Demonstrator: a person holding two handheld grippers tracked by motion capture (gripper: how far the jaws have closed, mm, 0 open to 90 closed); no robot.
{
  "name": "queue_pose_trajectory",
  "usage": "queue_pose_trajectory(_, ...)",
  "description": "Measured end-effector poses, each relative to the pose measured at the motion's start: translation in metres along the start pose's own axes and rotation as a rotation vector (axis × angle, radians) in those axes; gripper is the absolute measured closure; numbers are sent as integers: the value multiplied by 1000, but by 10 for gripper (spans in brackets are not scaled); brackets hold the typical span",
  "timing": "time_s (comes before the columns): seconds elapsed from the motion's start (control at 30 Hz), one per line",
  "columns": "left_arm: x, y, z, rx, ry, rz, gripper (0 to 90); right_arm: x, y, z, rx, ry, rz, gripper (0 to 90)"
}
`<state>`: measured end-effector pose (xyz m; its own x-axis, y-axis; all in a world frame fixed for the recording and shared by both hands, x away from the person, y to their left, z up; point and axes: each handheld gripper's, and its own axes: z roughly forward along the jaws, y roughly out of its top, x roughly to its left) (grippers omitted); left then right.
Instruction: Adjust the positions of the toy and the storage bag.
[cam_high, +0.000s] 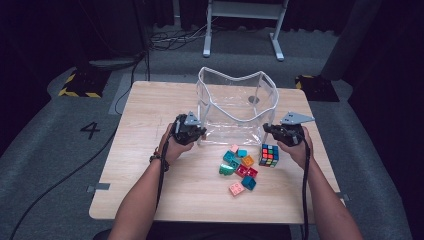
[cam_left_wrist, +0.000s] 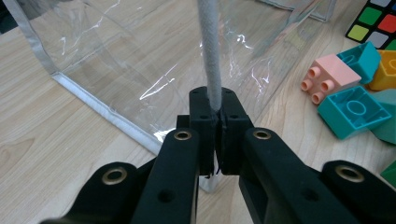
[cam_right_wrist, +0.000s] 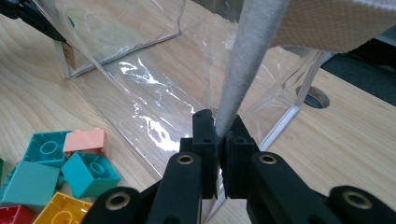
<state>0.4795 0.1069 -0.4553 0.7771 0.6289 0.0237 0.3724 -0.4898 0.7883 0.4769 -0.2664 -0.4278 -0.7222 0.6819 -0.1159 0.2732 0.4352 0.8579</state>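
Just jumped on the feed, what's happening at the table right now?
A person holds a clear plastic bag open-side up on the wooden table, one gripper at each end. The left gripper is shut on the bag's white fabric rim, and the right gripper is clamped on the rim at the other end. A pile of toy building blocks and a Rubik's cube lie on the table just in front of the bag, none inside it yet.

Both forearms reaching forward from below, left gripper (cam_high: 189, 131) and right gripper (cam_high: 285, 133) level with each other, well apart, jaws clamped tight together.
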Motion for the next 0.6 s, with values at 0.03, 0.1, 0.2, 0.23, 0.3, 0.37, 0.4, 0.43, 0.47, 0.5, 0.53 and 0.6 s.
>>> queue_pose_trajectory(0.03, 0, 0, 0, 0, 0, 0, 869, 0, 0, 1, -2, 1, -1, 859)
queue_pose_trajectory(0.1, 1, -3, -4, 0, 14, 6, 869, 0, 1, 2, -1, 2, 0, 859)
queue_pose_trajectory(0.2, 1, -9, -10, -1, 7, -10, 870, 3, 5, 9, -2, 11, -9, 860)
queue_pose_trajectory(0.23, 2, -11, -12, -3, 11, -14, 870, 4, 8, 11, 1, 14, -8, 859)
queue_pose_trajectory(0.3, 3, -13, -15, -6, 24, -15, 870, 5, 9, 14, -2, 17, -17, 860)
queue_pose_trajectory(0.37, 3, -16, -20, -1, 43, -8, 870, 7, 12, 18, 5, 18, -23, 860)
queue_pose_trajectory(0.4, 3, -20, -25, 0, 52, -8, 870, 9, 16, 23, 7, 24, -25, 861)
queue_pose_trajectory(0.43, 3, -20, -25, 0, 52, -8, 870, 11, 18, 25, 9, 26, -29, 861)
queue_pose_trajectory(0.47, 3, -23, -30, 2, 47, -2, 870, 12, 19, 27, 15, 29, -30, 862)
queue_pose_trajectory(0.5, 3, -23, -30, 2, 47, -2, 870, 12, 19, 27, 15, 29, -30, 862)
queue_pose_trajectory(0.53, 1, -25, -32, -1, 52, -5, 870, 16, 21, 29, 20, 32, -43, 866)
queue_pose_trajectory(0.6, -5, -30, -37, -6, 47, -3, 870, 18, 22, 29, 22, 37, -52, 868)
